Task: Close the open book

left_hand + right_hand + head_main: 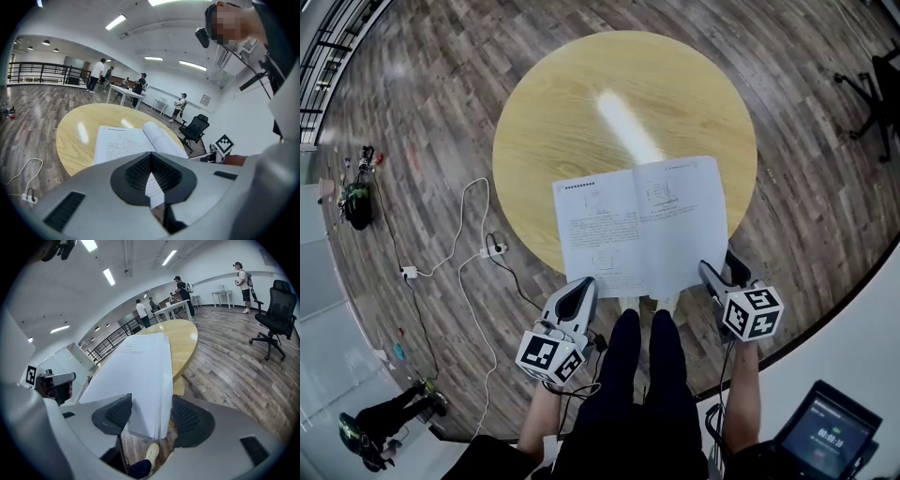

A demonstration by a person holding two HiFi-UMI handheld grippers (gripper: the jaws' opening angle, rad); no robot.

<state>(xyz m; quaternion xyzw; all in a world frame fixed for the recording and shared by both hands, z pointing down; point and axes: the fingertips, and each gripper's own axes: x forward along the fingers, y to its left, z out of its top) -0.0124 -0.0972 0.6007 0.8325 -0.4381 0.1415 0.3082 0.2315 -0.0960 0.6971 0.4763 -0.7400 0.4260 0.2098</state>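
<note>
An open book (637,225) lies face up on the near side of a round wooden table (581,103), its near edge overhanging the rim. My left gripper (584,283) is shut at the book's near left corner. In the left gripper view its tips (150,157) meet, and printed page shows through the gap behind them; the book (122,143) spreads beyond. My right gripper (705,270) is at the near right corner. In the right gripper view its jaws (150,416) stand open, one on each side of the right-hand pages (136,371), which hang over the floor.
My legs (637,375) are just under the table's near edge. White cables and a power strip (492,250) lie on the wooden floor to the left. A black office chair (276,305) stands to the right. People stand around white tables (138,86) far off. A screen (825,436) is at lower right.
</note>
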